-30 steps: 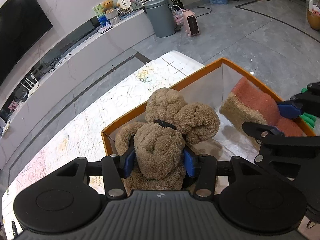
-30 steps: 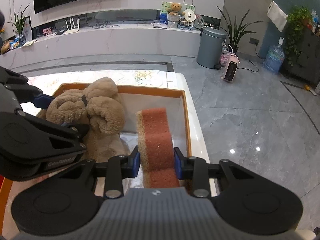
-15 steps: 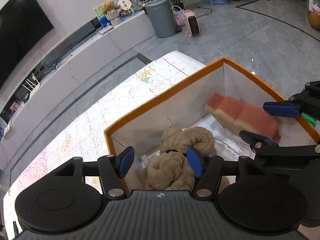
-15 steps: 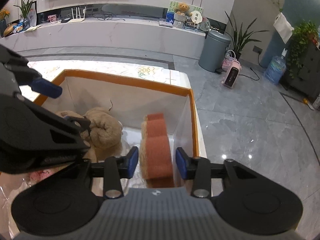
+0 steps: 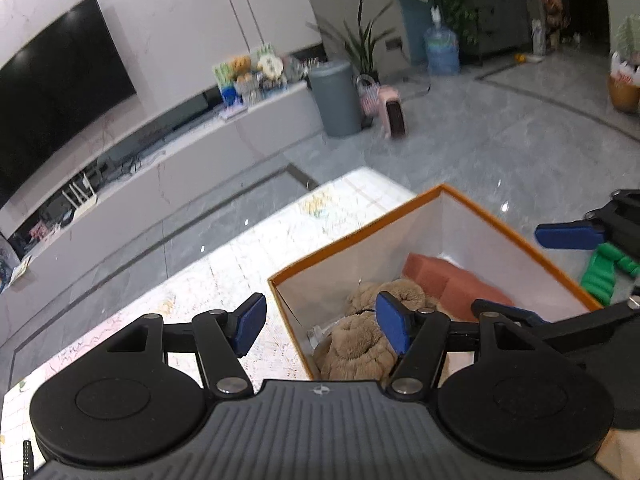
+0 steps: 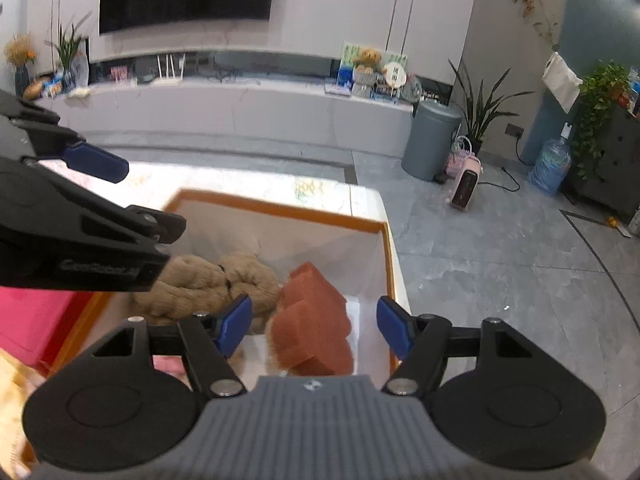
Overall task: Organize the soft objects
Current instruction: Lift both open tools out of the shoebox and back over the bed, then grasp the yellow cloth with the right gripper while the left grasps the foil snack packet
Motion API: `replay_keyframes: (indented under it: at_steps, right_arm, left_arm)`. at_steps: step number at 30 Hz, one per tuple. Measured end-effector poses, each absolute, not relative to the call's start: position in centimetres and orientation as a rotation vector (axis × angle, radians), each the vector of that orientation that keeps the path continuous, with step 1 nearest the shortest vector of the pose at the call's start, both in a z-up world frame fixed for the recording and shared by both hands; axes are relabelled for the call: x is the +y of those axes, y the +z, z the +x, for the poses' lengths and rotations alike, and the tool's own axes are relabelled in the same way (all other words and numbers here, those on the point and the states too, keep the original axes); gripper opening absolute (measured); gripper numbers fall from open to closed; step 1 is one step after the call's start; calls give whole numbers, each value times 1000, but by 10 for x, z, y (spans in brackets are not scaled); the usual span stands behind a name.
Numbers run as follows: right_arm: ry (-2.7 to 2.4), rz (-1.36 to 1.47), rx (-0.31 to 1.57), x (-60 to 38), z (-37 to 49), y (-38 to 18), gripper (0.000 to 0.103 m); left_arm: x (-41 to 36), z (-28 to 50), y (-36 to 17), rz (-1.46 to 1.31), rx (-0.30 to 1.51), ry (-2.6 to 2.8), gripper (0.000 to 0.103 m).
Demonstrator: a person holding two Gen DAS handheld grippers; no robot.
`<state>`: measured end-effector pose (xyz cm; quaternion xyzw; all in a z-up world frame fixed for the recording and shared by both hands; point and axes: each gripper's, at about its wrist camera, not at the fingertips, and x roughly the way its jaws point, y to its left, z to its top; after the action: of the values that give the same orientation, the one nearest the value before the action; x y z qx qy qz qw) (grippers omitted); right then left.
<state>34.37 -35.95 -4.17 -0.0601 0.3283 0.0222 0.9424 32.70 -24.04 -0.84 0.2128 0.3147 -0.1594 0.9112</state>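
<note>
A pale patterned table (image 5: 248,248) stands on a grey tiled floor (image 6: 500,248), with a long white TV bench (image 6: 240,108) and a dark screen (image 5: 52,92) behind it. A grey bin (image 6: 430,140) and a small pink heater (image 6: 466,184) stand on the floor past the table's far end.

On the table sits an orange-rimmed box (image 5: 516,236) with white inner walls. Inside it, on the bottom, lie both soft things: a brown plush toy (image 6: 208,284) slumped on the left and a reddish sponge (image 6: 316,324) just beside it on the right, the two touching or nearly so.

The left gripper (image 5: 322,322) hangs above the box's near corner, its blue pads spread wide and empty; its jaws have just been opening, with nothing pinched between them. One pad is over the table, the other over the plush.

The right gripper (image 6: 316,326) is above the sponge, its jaws having just been opening too; the pads stand clear of the sponge on either side, not pressing it.

Something pink (image 6: 36,320) shows at the left edge outside the box; too blurred to tell what.
</note>
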Motion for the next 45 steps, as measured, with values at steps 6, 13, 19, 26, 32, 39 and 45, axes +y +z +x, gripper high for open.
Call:
replay_keyframes:
  at_steps: [6,13,19,26,32,39,45]
  right_arm:
    - [66,-66,604,-344,306,-22,69]
    - [127,17,522,-318,248,-11,72]
    - [156,63,472,-285,202,-21,74]
    - [156,71,450,-238,156,-46,74]
    - [190,80,460,-200,132,-66,74]
    - [240,80,543,-162,120,-101,74]
    - [282,65,607,-136,138,-120,77]
  left_arm:
    - [-208,280,12,404,566,-354,74]
    - [-154,220,20,339,540,-363,74]
    - [-110,186,10,290,564,-306,74]
    - [-72,158,-2,250,566,-218,74]
    - [-32,145,-22,206,640,-177,74]
    - [19,136,-51,155,751,-118,74]
    - [45,127,-70,135,771,-77,74]
